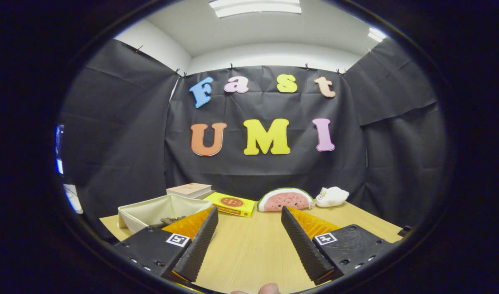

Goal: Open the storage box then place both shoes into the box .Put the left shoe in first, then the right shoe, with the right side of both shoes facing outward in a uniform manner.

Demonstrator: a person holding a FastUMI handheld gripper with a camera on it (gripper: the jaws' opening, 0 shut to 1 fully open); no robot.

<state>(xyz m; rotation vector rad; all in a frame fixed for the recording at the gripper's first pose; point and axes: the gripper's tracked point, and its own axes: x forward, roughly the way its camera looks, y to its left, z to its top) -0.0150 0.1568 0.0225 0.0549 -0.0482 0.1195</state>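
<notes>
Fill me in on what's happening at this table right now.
A person holds the gripper above the wooden table, its fingers spread open with nothing between them. Just beyond the left finger sits an open beige fabric box, something dark showing inside it. Farther back lie a stack of books, a yellow box, a watermelon-slice plush and a white plush toy. Nothing is being grasped.

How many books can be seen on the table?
2. A pale book lies behind the fabric box; a yellow book lies beside the watermelon toy.
</notes>
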